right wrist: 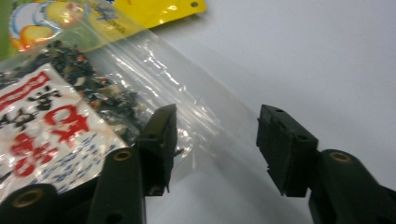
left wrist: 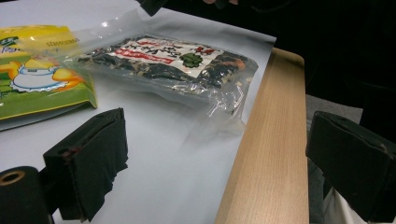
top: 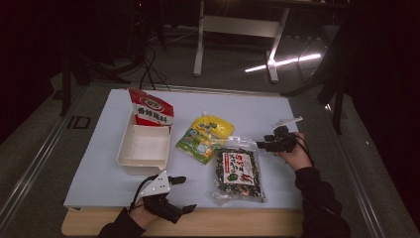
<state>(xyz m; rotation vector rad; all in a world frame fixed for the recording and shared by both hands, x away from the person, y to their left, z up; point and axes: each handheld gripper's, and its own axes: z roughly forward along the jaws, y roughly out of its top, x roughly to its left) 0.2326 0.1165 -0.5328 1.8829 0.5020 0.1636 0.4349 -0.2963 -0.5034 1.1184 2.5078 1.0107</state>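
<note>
Lying flat on the white table (top: 99,168), a clear seaweed bag (top: 237,173), just beside a yellow pouch (top: 205,136). Right gripper (top: 261,145) at the bag's far clear corner, jaws spread, corner between them. Left gripper (top: 184,194) at the near wooden edge (top: 223,223), jaws wide apart, holding nothing. Farther left, a white tray (top: 143,148) with a red-white carton (top: 152,109).

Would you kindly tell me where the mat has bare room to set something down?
The white mat is bare along its far edge beyond the yellow pouch, and left of the white tray. The middle is crowded: tray, pouch and clear bag lie close together, right gripper at the bag's corner.
</note>
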